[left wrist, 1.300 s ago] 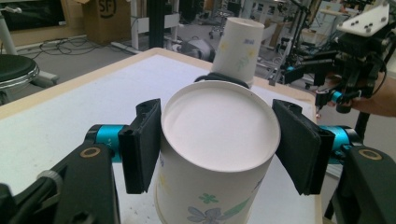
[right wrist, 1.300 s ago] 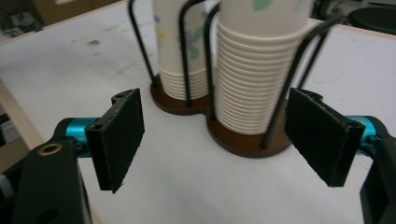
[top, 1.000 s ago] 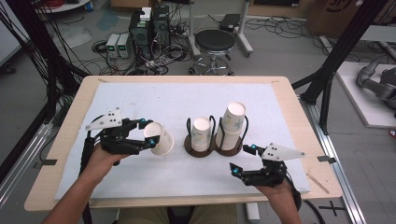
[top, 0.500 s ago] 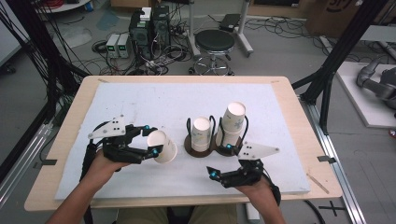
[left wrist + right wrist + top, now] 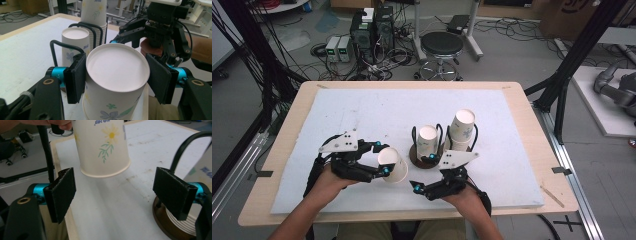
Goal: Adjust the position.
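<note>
High view: two forearms come in from the near edge of the table (image 5: 287,130); the left hand (image 5: 329,177) holds the left gripper (image 5: 382,159) level, pointing toward the middle, near the front left corner of the white mat (image 5: 362,115); its jaws are closed tight on a paper cup (image 5: 393,164), one pad on each side of it, and the cup lies tipped on its side in the air just above the mat; the right hand (image 5: 462,192) holds the right gripper (image 5: 417,187) low by the near edge, pointing left at that cup; its jaws stand wide open with nothing between them, and the cup hangs just past them. Right gripper view cuts off the cup's top, and a rack (image 5: 172,225) at the right is only partly seen. The cup is white with a yellow flower and green leaves; in the left gripper view its flat white bottom faces the camera. Behind it a dark wire rack (image 5: 424,155) holds more cups (image 5: 462,125) near the mat's middle.
</note>
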A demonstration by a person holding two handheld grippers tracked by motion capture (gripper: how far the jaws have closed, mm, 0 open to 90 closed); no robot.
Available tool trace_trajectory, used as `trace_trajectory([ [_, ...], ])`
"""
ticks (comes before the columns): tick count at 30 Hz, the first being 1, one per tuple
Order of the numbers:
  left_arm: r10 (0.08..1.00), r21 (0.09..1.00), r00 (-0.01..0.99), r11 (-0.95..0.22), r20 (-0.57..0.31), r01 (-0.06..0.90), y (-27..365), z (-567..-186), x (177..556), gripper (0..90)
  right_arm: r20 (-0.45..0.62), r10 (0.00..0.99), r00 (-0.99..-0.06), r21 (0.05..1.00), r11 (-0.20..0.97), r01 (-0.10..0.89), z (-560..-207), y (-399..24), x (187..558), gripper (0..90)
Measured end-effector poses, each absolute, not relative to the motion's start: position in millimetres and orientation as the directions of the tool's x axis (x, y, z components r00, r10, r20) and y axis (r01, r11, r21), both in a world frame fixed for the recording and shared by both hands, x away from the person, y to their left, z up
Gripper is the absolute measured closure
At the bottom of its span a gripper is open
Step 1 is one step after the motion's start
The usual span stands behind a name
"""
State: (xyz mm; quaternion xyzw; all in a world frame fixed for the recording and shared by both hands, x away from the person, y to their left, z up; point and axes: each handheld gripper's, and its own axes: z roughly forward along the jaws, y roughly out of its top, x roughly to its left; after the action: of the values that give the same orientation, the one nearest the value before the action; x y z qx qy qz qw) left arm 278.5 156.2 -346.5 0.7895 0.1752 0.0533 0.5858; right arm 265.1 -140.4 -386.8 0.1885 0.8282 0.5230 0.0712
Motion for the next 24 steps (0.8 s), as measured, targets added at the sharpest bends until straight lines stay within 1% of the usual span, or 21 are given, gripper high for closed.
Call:
trace_trajectory([
  [9, 0.305, 0.943, 0.944, -0.259, -0.126, 0.210, 143, -347, 274, 36.1, 0.065, 0.354, -0.933, 0.897, 0.389, 0.210, -391, -127, 266, 19.0],
  [16, 0.285, 0.939, 0.950, -0.271, -0.130, 0.210, 136, -349, 273, 36.3, 0.074, 0.332, -0.940, 0.896, 0.393, 0.209, -392, -123, 265, 19.0],
  [24, 0.257, 0.942, 0.954, -0.252, -0.156, 0.221, 132, -350, 272, 36.4, 0.090, 0.306, -0.948, 0.897, 0.388, 0.211, -397, -117, 265, 19.1],
])
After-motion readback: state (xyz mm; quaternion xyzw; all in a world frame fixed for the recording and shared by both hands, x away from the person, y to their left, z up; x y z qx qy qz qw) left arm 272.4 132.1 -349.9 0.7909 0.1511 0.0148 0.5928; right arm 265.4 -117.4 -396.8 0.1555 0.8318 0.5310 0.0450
